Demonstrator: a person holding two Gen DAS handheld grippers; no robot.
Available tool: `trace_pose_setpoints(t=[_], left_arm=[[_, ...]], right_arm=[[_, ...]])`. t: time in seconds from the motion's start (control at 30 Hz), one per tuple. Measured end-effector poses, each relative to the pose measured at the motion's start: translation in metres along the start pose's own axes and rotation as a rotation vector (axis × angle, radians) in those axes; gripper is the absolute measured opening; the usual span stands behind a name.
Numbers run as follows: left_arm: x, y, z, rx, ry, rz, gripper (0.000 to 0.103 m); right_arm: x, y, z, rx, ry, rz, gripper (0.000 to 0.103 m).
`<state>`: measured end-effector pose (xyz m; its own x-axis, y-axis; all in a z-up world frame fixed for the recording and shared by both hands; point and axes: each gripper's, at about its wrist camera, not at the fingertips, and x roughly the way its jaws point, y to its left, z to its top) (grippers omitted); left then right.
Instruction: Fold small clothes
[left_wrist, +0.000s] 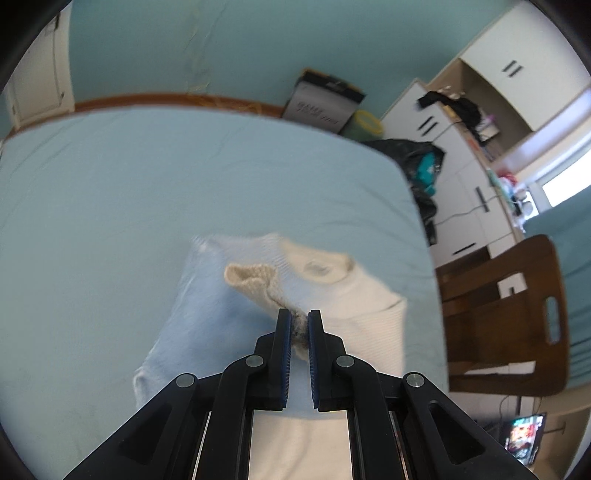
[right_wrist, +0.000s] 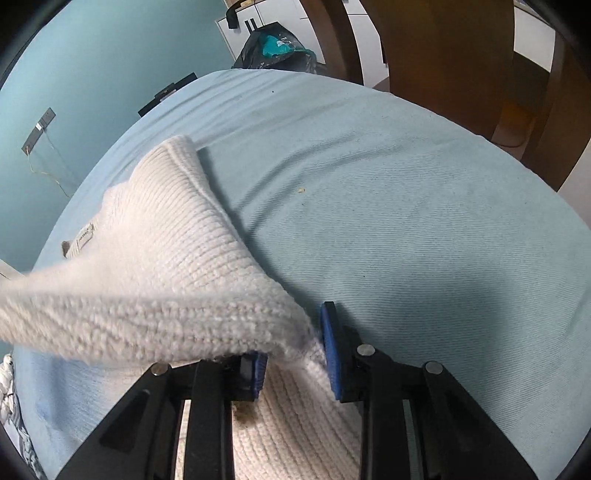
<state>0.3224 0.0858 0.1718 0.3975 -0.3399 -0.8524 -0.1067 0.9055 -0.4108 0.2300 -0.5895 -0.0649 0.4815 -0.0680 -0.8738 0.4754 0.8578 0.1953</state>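
On the bed (left_wrist: 92, 192), which is covered by a pale blue sheet, a cream knitted sweater (left_wrist: 369, 295) lies spread, its neck opening facing up in the left wrist view. The left gripper (left_wrist: 299, 317) is pressed nearly together, pinching a sleeve cuff (left_wrist: 255, 277) of that sweater between its blue pads; the cuff sticks out beyond the fingertips with its open end raised clear of the garment below. In the right wrist view the right gripper (right_wrist: 295, 347) is closed on a thick ribbed fold of the sweater (right_wrist: 166, 258), the knit bunched between the pads and draped over the left finger so that most of it is hidden. From that grip the fabric runs up and away to the left, lifted off the sheet, with a small label (right_wrist: 85, 236) showing near the collar. Beside the bed stand a wooden chair (left_wrist: 517, 314), white cabinets (left_wrist: 461, 177) and a dark bag (left_wrist: 421, 158).
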Motion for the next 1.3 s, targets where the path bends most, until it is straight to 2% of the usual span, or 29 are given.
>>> trace_pose_setpoints(t=[0.13, 0.17, 0.2, 0.27, 0.37, 0.43, 0.5, 0.6, 0.73, 0.83, 0.9, 0.93, 1.0, 1.03, 1.07, 1.1, 1.13, 1.2, 1.23, 1.3], left_arm=[[0.032, 0.059, -0.015, -0.078, 0.032, -0.010, 0.008], [0.035, 0.068, -0.018, -0.077, 0.021, 0.009, 0.000], [0.038, 0.080, -0.023, -0.066, 0.002, 0.033, 0.000], [0.043, 0.102, -0.032, -0.070, -0.003, 0.016, 0.000], [0.065, 0.140, -0.057, -0.092, 0.084, 0.004, 0.000], [0.078, 0.152, -0.074, -0.089, 0.140, 0.007, 0.000], [0.086, 0.161, -0.087, -0.125, 0.174, -0.039, 0.001], [0.095, 0.152, -0.099, -0.140, 0.203, -0.158, 0.003], [0.115, 0.133, -0.107, -0.136, 0.246, -0.170, 0.004], [0.130, 0.135, -0.109, -0.186, 0.284, -0.217, 0.004], [0.135, 0.136, -0.109, -0.224, 0.284, -0.256, 0.005], [0.137, 0.140, -0.108, -0.238, 0.272, -0.248, 0.006], [0.139, 0.143, -0.107, -0.256, 0.254, -0.196, 0.029], [0.138, 0.144, -0.107, -0.263, 0.236, -0.157, 0.078], [0.133, 0.146, -0.107, -0.267, 0.198, -0.130, 0.103], [0.127, 0.145, -0.106, -0.254, 0.141, -0.095, 0.103], [0.124, 0.146, -0.105, -0.237, 0.132, -0.086, 0.103], [0.125, 0.148, -0.100, -0.210, 0.127, -0.055, 0.099], [0.129, 0.148, -0.096, -0.199, 0.128, -0.007, 0.096], [0.140, 0.146, -0.092, -0.176, 0.157, 0.010, 0.084]], right_arm=[[0.006, 0.004, -0.001, -0.029, 0.020, -0.031, 0.022], [0.007, 0.006, 0.000, -0.040, 0.022, -0.040, 0.022], [0.008, 0.008, -0.001, -0.048, 0.024, -0.049, 0.022], [0.009, 0.010, -0.002, -0.060, 0.037, -0.064, 0.022], [0.007, 0.010, -0.005, -0.059, 0.080, -0.096, 0.036], [0.009, 0.007, -0.003, -0.053, 0.145, -0.141, 0.055], [0.002, 0.004, -0.005, -0.042, 0.178, -0.138, 0.059], [-0.020, -0.008, -0.004, 0.021, 0.141, -0.084, 0.059], [-0.023, -0.015, 0.002, 0.043, 0.131, -0.094, 0.059], [-0.017, -0.013, 0.000, 0.058, 0.149, -0.081, 0.059], [-0.014, -0.009, 0.000, 0.044, 0.162, -0.071, 0.059], [-0.014, -0.005, -0.003, 0.031, 0.165, -0.070, 0.059], [-0.015, 0.003, -0.008, 0.008, 0.167, -0.073, 0.059], [-0.013, 0.005, -0.008, -0.001, 0.169, -0.073, 0.059], [-0.015, 0.006, -0.009, -0.004, 0.172, -0.072, 0.059], [-0.013, 0.007, -0.008, -0.005, 0.175, -0.069, 0.059], [-0.012, 0.007, -0.007, -0.006, 0.178, -0.069, 0.059], [-0.011, 0.009, -0.008, -0.006, 0.178, -0.071, 0.059], [-0.011, 0.009, -0.008, -0.006, 0.179, -0.069, 0.059], [-0.011, 0.010, -0.007, -0.003, 0.178, -0.067, 0.059]])
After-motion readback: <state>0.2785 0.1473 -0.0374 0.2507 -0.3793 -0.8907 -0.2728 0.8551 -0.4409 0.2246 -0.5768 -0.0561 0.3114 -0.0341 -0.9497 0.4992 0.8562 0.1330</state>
